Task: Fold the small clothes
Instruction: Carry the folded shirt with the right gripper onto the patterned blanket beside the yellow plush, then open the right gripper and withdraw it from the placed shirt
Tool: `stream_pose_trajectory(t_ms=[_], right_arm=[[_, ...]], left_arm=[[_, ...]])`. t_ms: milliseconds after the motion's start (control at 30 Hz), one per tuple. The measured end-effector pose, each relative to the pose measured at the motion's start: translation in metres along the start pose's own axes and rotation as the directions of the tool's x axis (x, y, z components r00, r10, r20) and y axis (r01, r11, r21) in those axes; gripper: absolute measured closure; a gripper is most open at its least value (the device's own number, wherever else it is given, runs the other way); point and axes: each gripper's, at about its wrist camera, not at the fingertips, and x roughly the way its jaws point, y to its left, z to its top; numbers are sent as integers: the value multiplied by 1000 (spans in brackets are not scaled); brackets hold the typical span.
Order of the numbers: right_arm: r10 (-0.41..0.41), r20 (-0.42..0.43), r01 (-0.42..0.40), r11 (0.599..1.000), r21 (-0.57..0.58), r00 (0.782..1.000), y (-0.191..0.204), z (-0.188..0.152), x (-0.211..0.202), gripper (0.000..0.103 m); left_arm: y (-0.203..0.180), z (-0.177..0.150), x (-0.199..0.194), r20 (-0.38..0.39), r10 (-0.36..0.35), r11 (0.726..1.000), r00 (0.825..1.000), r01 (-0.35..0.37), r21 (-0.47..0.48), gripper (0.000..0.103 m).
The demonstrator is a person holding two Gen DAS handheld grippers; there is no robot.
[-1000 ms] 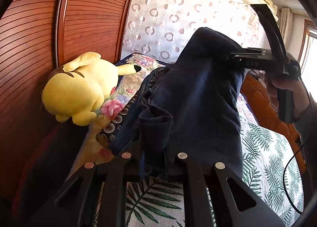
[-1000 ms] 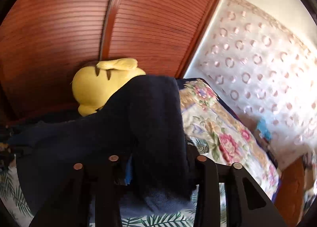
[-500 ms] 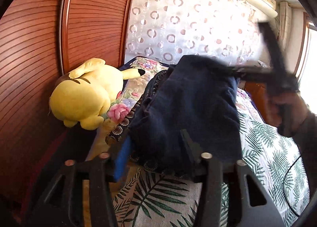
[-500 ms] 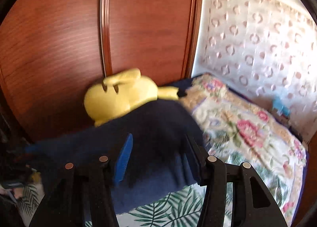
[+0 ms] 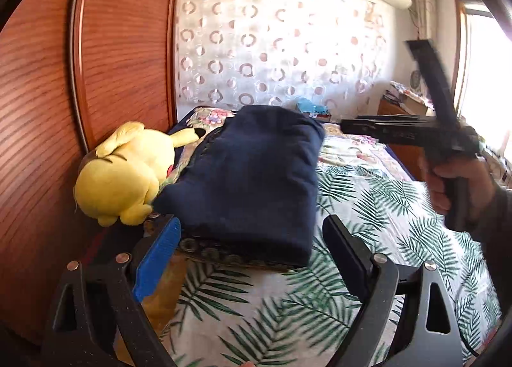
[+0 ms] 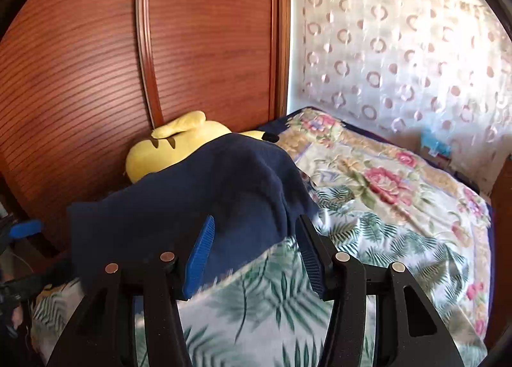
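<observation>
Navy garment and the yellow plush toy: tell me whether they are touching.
Cannot tell. In the left wrist view the navy garment runs right up against the yellow plush toy with no visible gap, but contact isn't plain; in the right wrist view the garment overlaps the toy.

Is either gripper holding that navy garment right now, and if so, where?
Neither. The left gripper and right gripper both have open jaws, and the folded navy garment lies free on the bed.

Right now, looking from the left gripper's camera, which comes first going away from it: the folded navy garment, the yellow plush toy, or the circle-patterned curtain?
1. Folded navy garment: straight ahead of the open left gripper, on the bed.
2. Yellow plush toy: left, against the wooden wardrobe; nearly as close, so this order is tentative.
3. Circle-patterned curtain: far back, behind the bed.
</observation>
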Motion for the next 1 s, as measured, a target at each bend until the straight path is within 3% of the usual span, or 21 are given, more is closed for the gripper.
stream_pose_trajectory(t_ms=[367, 500, 633, 833, 1000], right_arm=[[-138, 75, 132, 988, 77, 988, 39, -81, -154, 48], [-204, 119, 187, 973, 138, 972, 53, -113, -194, 34], [-289, 144, 257, 943, 210, 946, 70, -140, -227, 20], [-373, 159, 312, 897, 313, 914, 94, -170, -262, 19], [-412, 183, 338, 880, 335, 893, 117, -173, -271, 19]], left_arm=[[-75, -2, -36, 38, -113, 989, 993, 109, 95, 12], [-96, 0, -49, 55, -143, 985, 988, 136, 109, 12], [-117, 2, -63, 80, -150, 981, 986, 138, 136, 12], [-138, 2, -75, 85, -165, 977, 983, 151, 153, 12], [-147, 0, -81, 90, -174, 975, 981, 158, 158, 12]])
